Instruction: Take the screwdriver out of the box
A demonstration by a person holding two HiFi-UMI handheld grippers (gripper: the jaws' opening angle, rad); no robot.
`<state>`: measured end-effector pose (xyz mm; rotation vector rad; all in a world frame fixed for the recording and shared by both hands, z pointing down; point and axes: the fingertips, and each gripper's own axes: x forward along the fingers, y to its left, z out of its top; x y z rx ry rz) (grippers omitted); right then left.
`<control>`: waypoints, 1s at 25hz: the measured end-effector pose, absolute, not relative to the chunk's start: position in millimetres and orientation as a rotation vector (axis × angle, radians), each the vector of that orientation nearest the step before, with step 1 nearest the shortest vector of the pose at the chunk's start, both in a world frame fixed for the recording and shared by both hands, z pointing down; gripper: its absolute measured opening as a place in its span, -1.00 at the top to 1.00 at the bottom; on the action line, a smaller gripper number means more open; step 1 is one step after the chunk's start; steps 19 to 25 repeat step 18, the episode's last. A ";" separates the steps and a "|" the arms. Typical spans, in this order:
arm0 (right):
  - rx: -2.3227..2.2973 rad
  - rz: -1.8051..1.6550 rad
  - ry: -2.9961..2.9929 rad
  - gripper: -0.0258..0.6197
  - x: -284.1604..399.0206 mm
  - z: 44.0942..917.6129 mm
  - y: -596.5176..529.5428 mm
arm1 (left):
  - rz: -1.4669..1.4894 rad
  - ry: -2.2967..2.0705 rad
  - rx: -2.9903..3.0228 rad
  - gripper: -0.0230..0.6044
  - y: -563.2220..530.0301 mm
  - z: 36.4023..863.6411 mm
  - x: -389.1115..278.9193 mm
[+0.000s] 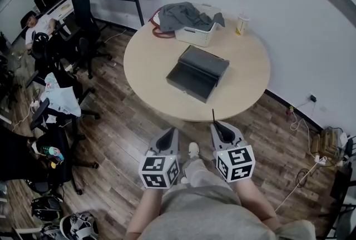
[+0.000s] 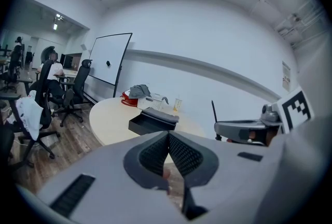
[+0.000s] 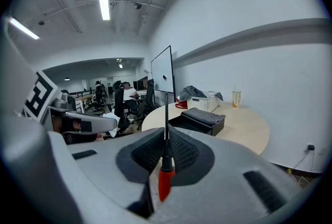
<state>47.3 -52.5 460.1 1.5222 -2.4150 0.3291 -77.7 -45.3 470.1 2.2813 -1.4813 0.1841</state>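
Observation:
An open dark grey box sits on the round wooden table, well ahead of both grippers. My right gripper is shut on a screwdriver with a red handle, whose thin black shaft sticks out past the fingertips. In the right gripper view the shaft rises between the closed pads, with the box beyond it. My left gripper hangs beside it, shut with nothing in it. The left gripper view shows its closed gripper, the box and the right gripper.
A white basket holding grey cloth and a cup stand at the table's far edge. Office chairs and a seated person are at the left. Cables and a power strip lie on the wooden floor at the right.

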 end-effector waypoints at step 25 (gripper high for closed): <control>1.510 0.306 -2.430 0.85 49.4 455.7 -64.8 | 0.194 -1.488 2.278 0.92 -59.9 469.5 -77.7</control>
